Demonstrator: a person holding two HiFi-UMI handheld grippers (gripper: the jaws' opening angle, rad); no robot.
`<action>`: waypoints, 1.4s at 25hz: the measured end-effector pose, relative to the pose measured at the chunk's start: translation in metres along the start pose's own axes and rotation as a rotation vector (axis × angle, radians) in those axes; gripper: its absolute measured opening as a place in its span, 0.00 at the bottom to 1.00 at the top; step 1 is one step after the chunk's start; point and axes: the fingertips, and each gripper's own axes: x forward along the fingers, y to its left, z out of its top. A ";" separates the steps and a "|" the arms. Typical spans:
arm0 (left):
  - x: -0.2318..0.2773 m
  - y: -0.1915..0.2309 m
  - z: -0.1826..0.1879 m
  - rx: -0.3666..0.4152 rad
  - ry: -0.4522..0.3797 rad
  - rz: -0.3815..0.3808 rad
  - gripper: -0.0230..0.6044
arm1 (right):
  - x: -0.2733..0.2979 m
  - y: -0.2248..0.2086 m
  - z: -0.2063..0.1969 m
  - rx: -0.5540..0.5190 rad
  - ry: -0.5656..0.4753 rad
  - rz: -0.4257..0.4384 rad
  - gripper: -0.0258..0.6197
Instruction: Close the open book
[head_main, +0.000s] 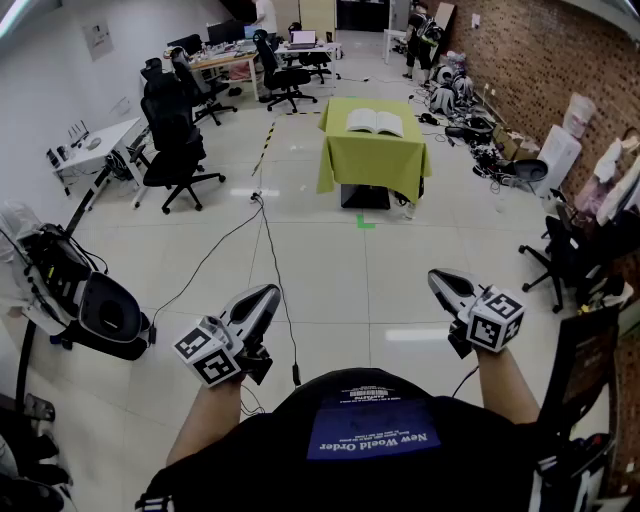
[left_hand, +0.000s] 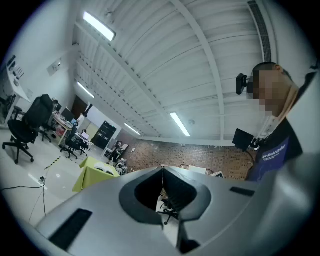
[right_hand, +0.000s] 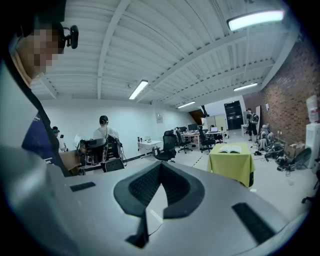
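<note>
Open book lies out of reach.
It sits on the far worktop, so my left hand-held gripper and right hand-held gripper are pinched together, empty.

Book on table far ahead, office chair left of it, left gripper and right gripper nearest

— Anything here you can actually read?
— Only the print on the dark shirt, bottom centre of the head view: "New World Order", upside down.
— The wall notice, upper left?
— Too small.
</note>
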 end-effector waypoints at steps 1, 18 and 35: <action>-0.002 0.004 0.001 -0.003 0.006 -0.006 0.05 | 0.004 0.003 -0.003 0.007 0.002 -0.005 0.02; 0.108 0.068 -0.016 -0.029 0.050 -0.007 0.05 | 0.031 -0.110 -0.022 0.108 0.007 -0.016 0.02; 0.345 0.085 -0.025 -0.026 0.061 -0.054 0.05 | 0.051 -0.322 0.023 0.109 -0.018 0.053 0.02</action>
